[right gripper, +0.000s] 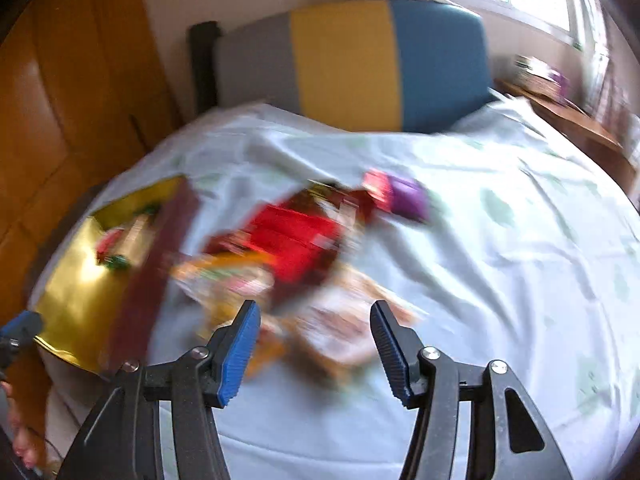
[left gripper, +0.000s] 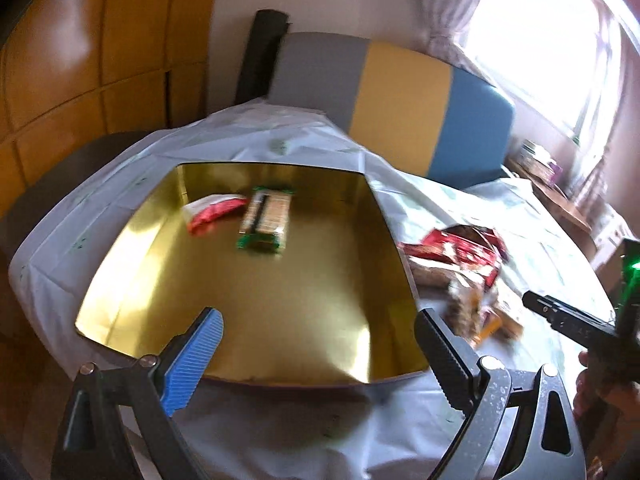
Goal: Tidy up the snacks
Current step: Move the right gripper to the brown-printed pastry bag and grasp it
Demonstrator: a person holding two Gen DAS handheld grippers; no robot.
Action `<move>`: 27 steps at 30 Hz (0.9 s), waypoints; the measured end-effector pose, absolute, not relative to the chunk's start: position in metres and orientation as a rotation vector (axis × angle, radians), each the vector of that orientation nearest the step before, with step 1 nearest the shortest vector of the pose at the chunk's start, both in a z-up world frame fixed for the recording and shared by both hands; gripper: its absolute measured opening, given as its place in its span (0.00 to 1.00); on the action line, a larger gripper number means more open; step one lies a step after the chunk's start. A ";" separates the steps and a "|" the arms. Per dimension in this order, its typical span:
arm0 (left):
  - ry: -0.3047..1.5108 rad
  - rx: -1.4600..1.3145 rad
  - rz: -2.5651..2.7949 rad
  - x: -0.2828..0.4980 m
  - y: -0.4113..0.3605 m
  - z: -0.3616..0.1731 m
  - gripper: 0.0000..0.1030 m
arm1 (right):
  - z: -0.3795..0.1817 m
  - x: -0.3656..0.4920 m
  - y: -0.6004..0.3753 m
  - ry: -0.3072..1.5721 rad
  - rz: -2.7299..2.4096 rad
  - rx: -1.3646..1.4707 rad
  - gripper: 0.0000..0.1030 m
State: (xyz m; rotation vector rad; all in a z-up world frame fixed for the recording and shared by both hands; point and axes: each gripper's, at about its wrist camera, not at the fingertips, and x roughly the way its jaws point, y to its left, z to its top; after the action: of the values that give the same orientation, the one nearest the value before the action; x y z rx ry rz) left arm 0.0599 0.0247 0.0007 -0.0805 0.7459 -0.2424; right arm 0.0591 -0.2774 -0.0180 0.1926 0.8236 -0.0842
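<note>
Nearest the lens in the left wrist view, the left gripper [left gripper: 320, 340] hung over the near edge of the gold-lined box [left gripper: 120, 280] with its jaws spread wide and nothing between them. In the right wrist view the right gripper [right gripper: 316, 332] likewise stood with its jaws apart and bare, poised above the loose pile of snacks [right gripper: 288, 248], not visibly touching any packet.

Judging from how things lay, the sorting was only begun. Two packets were already inside the box, toward its far side: a red and white wrapper [left gripper: 212, 212] and, just beside it, a green-edged biscuit pack [left gripper: 266, 220]. Most of the box floor was still bare. What was left appeared to be the greater part: the pile lay on the cloth just to the right of the box, with a red foil bag [left gripper: 456, 248] on top, orange and brown packets beneath it, and a small purple packet [right gripper: 408, 196] at the pile's far edge. Blur made it impossible to count them or read any label.

All of this rested on a tabletop covered with a pale, creased cloth [right gripper: 500, 260] printed faintly in green. Behind it stood a chair back [left gripper: 400, 104] banded grey, yellow and blue. Glossy wooden panelling [left gripper: 80, 60] filled the left of the room, and a bright curtained window [left gripper: 540, 40] lit it from the right, above a low wooden shelf [right gripper: 568, 116] holding some indistinct things.
</note>
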 end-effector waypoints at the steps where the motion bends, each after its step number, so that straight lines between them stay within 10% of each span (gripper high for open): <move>1: 0.744 -0.076 -0.256 0.056 0.020 0.000 0.95 | -0.024 0.053 -0.288 0.834 -0.107 0.200 0.57; 16: 0.759 -0.003 -0.369 0.017 -0.022 -0.003 0.97 | -0.056 0.092 -0.297 0.923 0.110 -0.009 0.85; 27: 0.782 0.038 -0.376 0.021 -0.044 -0.005 0.97 | -0.069 0.095 -0.308 0.877 0.160 0.074 0.78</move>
State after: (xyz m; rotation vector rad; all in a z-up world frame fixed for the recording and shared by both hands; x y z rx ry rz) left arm 0.0209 -0.0442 -0.0046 0.0379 0.7817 -0.3756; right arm 0.0947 -0.3085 -0.0687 0.0744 0.8772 0.1600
